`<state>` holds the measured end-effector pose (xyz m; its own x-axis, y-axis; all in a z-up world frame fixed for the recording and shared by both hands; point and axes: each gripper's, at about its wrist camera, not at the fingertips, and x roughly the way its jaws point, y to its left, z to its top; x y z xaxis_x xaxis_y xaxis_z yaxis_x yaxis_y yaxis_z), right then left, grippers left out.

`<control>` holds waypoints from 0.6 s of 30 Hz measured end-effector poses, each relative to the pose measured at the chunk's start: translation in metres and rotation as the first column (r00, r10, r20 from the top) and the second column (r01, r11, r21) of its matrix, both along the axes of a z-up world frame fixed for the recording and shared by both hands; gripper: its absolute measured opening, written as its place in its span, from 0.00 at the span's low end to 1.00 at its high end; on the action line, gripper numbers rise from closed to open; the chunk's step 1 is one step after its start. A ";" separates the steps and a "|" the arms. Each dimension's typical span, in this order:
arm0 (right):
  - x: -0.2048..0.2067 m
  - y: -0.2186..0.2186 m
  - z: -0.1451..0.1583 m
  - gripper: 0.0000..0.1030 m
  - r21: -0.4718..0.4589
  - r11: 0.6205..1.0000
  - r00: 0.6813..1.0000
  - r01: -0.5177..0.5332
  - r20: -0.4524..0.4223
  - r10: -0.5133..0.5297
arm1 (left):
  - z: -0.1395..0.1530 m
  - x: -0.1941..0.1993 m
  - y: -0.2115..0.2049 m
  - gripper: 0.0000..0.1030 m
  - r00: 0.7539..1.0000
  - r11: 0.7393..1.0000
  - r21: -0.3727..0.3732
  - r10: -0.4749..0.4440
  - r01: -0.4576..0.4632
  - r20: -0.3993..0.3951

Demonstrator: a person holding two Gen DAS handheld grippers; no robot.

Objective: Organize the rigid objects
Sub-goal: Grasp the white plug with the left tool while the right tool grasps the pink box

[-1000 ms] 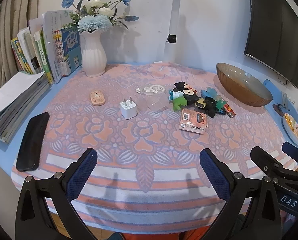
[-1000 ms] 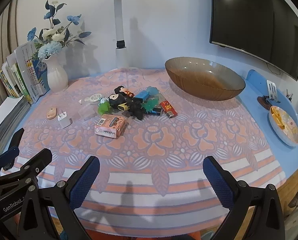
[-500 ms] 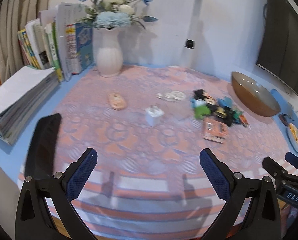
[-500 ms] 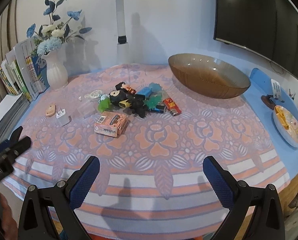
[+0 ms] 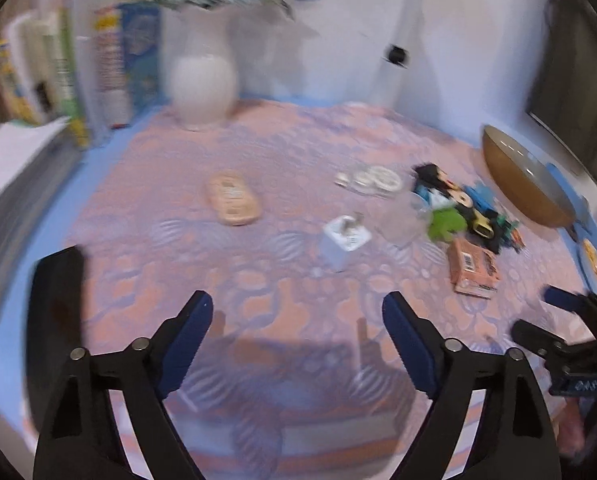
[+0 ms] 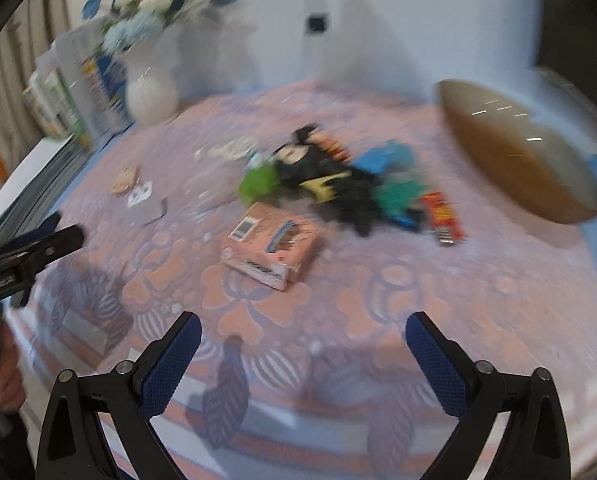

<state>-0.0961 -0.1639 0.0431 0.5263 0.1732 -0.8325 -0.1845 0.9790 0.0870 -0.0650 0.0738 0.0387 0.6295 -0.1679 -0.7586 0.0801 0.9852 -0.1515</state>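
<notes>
Approach step: left gripper [image 5: 296, 322] and right gripper [image 6: 302, 344] closing, empty; next, align over charger [image 5: 344, 242] and box [image 6: 270, 248].

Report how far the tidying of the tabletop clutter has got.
Done: nothing; the brown bowl looks empty. In hand: nothing; the left claw and right claw are closing on air above the cloth. Left: the pink box, toy pile, white charger.

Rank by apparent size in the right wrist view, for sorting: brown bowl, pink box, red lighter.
1. brown bowl, largest though farther away
2. pink box
3. red lighter, smallest
</notes>
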 end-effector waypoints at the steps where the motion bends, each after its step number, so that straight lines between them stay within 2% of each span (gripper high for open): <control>1: 0.009 0.000 -0.003 0.85 0.005 0.999 0.999 -0.041 -0.018 0.041 | -0.006 0.010 -0.004 0.82 0.999 0.999 -0.008 -0.033 0.033 -0.026; 4: 0.028 -0.003 -0.005 0.85 -0.015 0.994 0.994 -0.110 -0.011 0.110 | -0.018 0.030 -0.013 0.68 0.994 0.996 -0.005 -0.089 0.089 -0.067; 8: 0.055 -0.007 -0.014 0.85 0.035 0.980 0.979 -0.194 -0.062 0.196 | -0.026 0.051 -0.017 0.67 0.986 0.991 -0.007 -0.135 0.135 -0.097; 10: 0.064 -0.004 -0.018 0.84 0.023 0.975 0.973 -0.220 -0.066 0.221 | -0.025 0.057 -0.018 0.66 0.984 0.988 -0.013 -0.155 0.154 -0.092; 12: 0.072 0.002 -0.021 0.84 0.016 0.971 0.968 -0.241 -0.065 0.241 | -0.024 0.064 -0.019 0.56 0.981 0.986 -0.021 -0.168 0.167 -0.097; 14: 0.075 0.009 -0.025 0.84 0.020 0.964 0.962 -0.264 -0.062 0.265 | -0.025 0.069 -0.017 0.55 0.980 0.985 -0.025 -0.172 0.170 -0.099; 16: 0.074 0.018 -0.027 0.83 -0.013 0.961 0.960 -0.276 -0.053 0.275 | -0.025 0.071 -0.018 0.51 0.980 0.984 -0.031 -0.175 0.173 -0.092; 17: 0.073 0.022 -0.027 0.81 -0.041 0.961 0.961 -0.275 -0.045 0.273 | -0.025 0.071 -0.019 0.43 0.980 0.984 -0.034 -0.180 0.177 -0.088; 18: 0.072 0.025 -0.027 0.68 -0.048 0.960 0.961 -0.274 -0.040 0.272 | -0.025 0.069 -0.020 0.31 0.978 0.981 -0.044 -0.192 0.188 -0.081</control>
<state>-0.0243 -0.1393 0.0158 0.4372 0.2616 -0.8604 -0.4435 0.8951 0.0468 0.0042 0.0536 0.0137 0.5175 -0.3066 -0.7989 0.2507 0.9470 -0.2010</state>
